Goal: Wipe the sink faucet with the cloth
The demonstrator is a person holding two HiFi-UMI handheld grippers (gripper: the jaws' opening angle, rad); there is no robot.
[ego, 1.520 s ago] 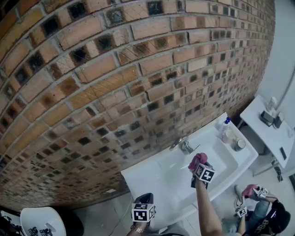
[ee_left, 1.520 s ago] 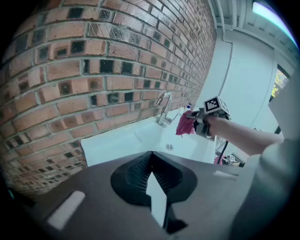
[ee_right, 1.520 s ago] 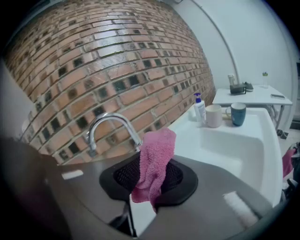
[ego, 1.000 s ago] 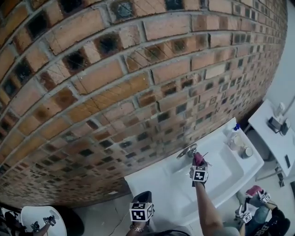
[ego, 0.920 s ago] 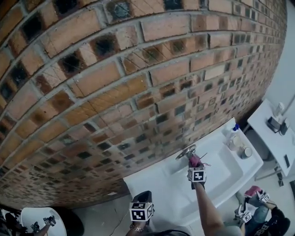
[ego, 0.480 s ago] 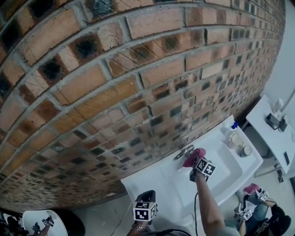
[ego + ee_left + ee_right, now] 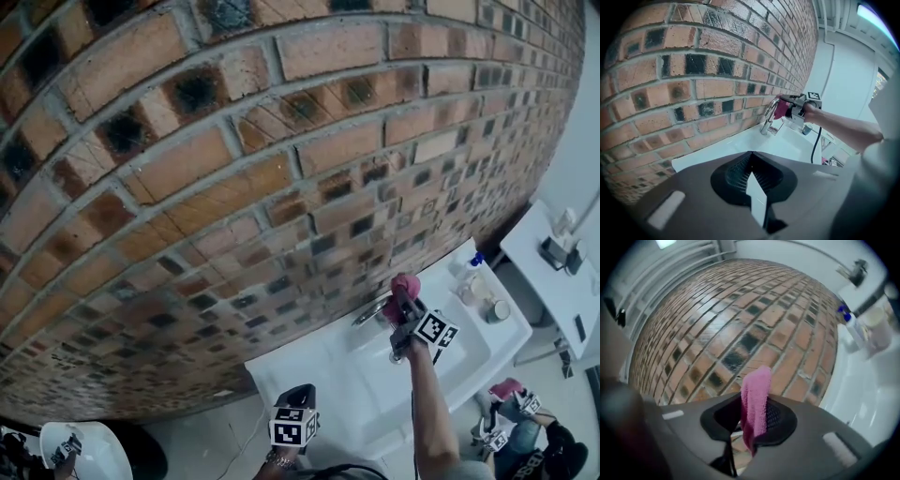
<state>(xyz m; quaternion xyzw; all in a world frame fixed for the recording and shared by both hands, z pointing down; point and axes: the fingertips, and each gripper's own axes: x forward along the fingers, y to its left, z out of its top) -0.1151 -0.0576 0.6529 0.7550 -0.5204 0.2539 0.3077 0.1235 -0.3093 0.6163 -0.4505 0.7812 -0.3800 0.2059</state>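
A brick wall fills most of the head view. Below it, at lower centre, a white sink is fixed, and a white side table stands at the right edge. A blue-capped bottle and a jar sit on the sink's right corner. The right forearm stretches up from the bottom edge. The right gripper is clenched on a pink cloth at the top of the chrome faucet. The left gripper hangs low by the sink's front, jaws pressed together on nothing.
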